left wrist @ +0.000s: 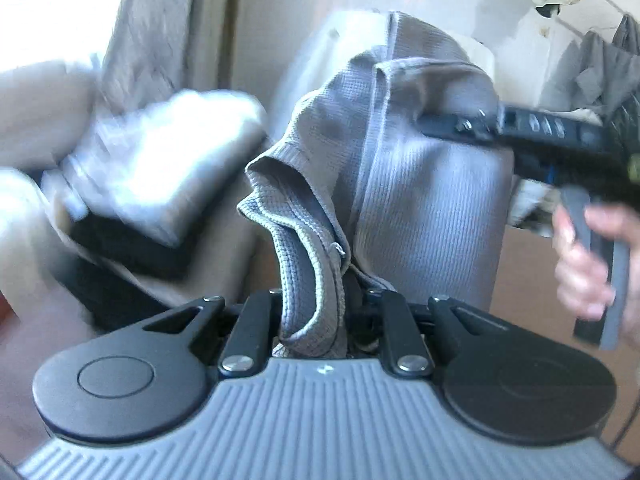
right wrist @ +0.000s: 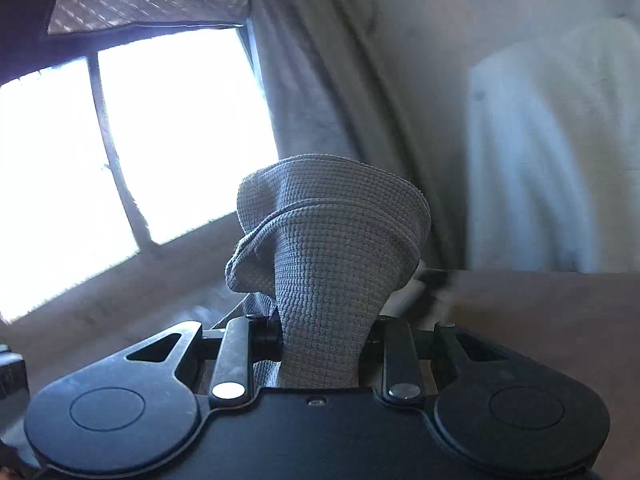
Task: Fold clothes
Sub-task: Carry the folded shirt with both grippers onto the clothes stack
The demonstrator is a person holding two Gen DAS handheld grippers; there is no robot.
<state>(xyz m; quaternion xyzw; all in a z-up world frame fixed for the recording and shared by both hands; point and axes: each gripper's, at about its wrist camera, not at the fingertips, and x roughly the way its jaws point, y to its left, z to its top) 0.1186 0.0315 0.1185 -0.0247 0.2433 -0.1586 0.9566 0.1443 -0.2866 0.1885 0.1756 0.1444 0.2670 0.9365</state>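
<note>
The grey waffle-knit garment hangs in the air, not yet laid flat, so the folding seems barely begun; a pale folded stack at nine o'clock may be finished work. The left gripper is clamped on a bunched hem, the right gripper pinches another corner. A curtain and window crowd the right view; brown surface at three o'clock offers room
</note>
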